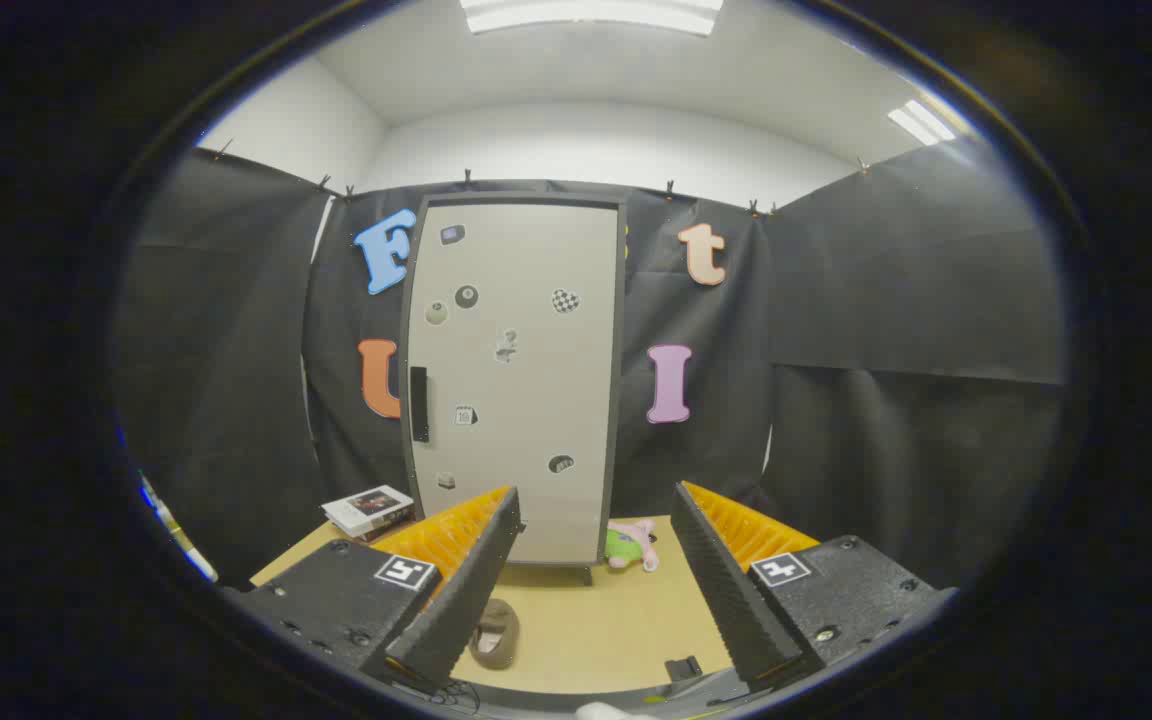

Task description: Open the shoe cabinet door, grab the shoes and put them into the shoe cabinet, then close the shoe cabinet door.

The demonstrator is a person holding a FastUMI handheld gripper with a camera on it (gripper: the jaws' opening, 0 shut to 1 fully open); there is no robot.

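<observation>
Gripper view has the tool [591, 590] spread open and empty, the shoe cabinet [516, 380] standing shut straight ahead at the far end of the worktop [606, 625], its upright handle [419, 404] far-left, the shoe [494, 633] near-left; no writing is legible.

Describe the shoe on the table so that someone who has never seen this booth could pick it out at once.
Start from the tall pale cabinet standing at the back of the wooden table, its door shut. In front of it, low between the fingers of the open claw and close to the left one, lies the shoe. It is dull brown and slipper-like, unlike the green and pink plush toy by the cabinet's foot.
</observation>
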